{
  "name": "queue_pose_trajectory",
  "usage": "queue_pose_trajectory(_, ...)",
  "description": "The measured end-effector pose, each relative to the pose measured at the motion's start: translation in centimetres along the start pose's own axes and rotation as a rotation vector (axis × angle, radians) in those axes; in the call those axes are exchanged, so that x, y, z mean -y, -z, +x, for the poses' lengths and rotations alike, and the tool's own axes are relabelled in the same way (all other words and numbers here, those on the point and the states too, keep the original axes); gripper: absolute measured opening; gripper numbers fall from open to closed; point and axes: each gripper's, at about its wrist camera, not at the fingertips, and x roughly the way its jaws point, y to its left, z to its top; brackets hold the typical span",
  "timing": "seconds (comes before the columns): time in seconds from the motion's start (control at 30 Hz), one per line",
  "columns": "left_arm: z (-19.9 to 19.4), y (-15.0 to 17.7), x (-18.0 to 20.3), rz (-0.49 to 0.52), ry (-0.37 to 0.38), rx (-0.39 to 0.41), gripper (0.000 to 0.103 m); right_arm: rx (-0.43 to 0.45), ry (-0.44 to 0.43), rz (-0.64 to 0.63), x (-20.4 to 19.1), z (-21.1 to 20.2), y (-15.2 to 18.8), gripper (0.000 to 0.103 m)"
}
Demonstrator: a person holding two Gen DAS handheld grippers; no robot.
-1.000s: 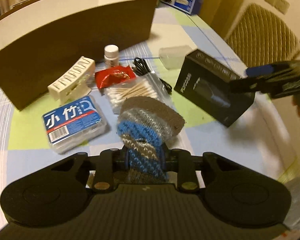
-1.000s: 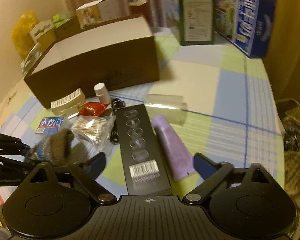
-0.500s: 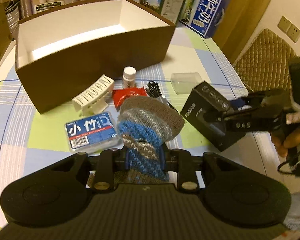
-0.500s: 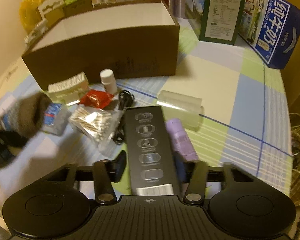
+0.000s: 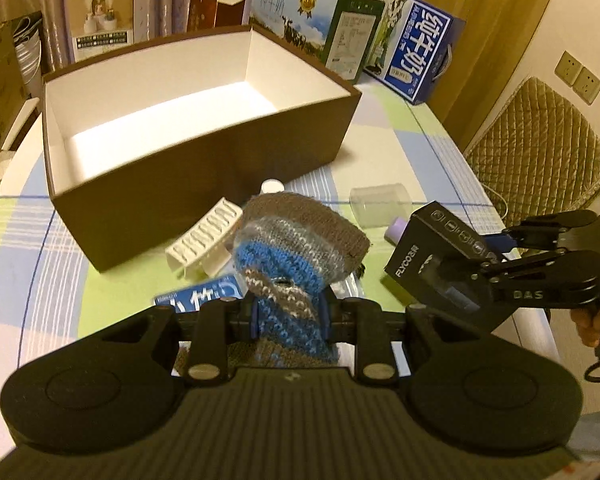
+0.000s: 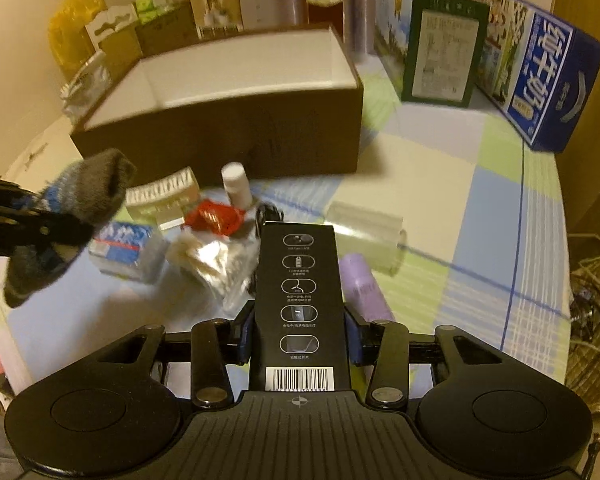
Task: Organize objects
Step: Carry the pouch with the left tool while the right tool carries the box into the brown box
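The left tool (image 5: 289,318) is clamped on a knitted sock (image 5: 295,240) striped blue, grey and brown; the sock stands up from between the blue pads, lifted clear of the counter (image 5: 27,248). The right tool (image 6: 297,338) grips a long black box (image 6: 297,292) by its two sides, the barcode end nearest the camera, the far end jutting forward above the clutter. Ahead of both sits an open brown box (image 5: 203,160) with a white inside. Between it and the tools lie a white rack (image 5: 203,240), a small white bottle (image 6: 235,184), a red packet (image 6: 215,216), a bag of cotton swabs (image 6: 215,260), a purple tube (image 6: 364,292) and a clear case (image 6: 364,226).
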Motion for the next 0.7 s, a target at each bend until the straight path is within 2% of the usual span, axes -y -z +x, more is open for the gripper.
queue_pose_trajectory(0.33, -0.6, -2.8, -0.8, 0.018, 0.003, 0.053, 0.022, 0.124, -0.024, -0.022, -1.4, -2.8, -4.0, 0.040)
queue_pose_trajectory(0.7, -1.7, -7.0, -2.1, 0.044, -0.022, 0.137, 0.022, 0.257, -0.051, -0.057, -2.8, -3.9, -10.6, 0.040)
